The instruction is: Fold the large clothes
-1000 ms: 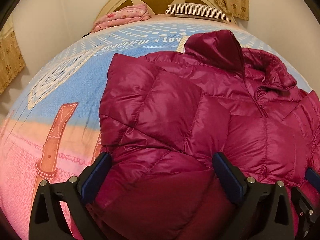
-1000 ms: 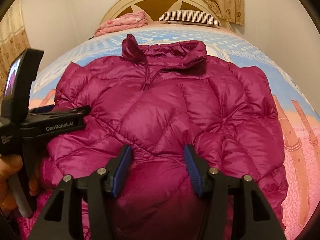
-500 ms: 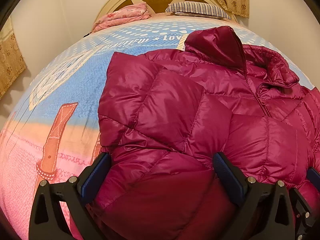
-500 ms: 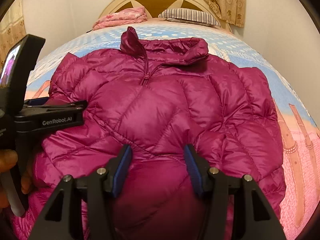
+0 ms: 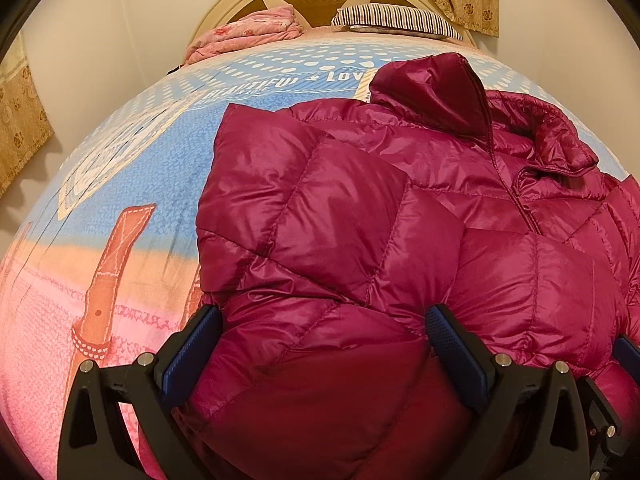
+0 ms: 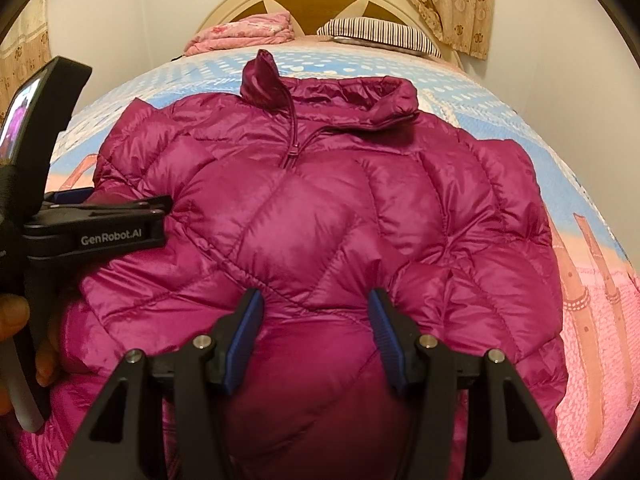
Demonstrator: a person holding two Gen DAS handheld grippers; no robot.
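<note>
Jacket (image 6: 320, 208) nearer both tools, zipper pull only in right view

Lighting: warm, yellowish, indoor; moderately bright, the source itself out of view. Broad soft sheen is seen on the quilted panels of the magenta jacket (image 5: 360, 216), with no blown-out glare. Shadows: deep in the jacket folds between the fingers of the left gripper (image 5: 324, 344) and right gripper (image 6: 316, 320); a soft shadow is cast by the curtain (image 5: 24, 136) on the wall. Distortion: strong fisheye bulge, the bedspread (image 5: 132, 184) curved like a dome; black vignette at all corners. Focus: the centre is rendered sharp; slight softness is noted at the rims.
</note>
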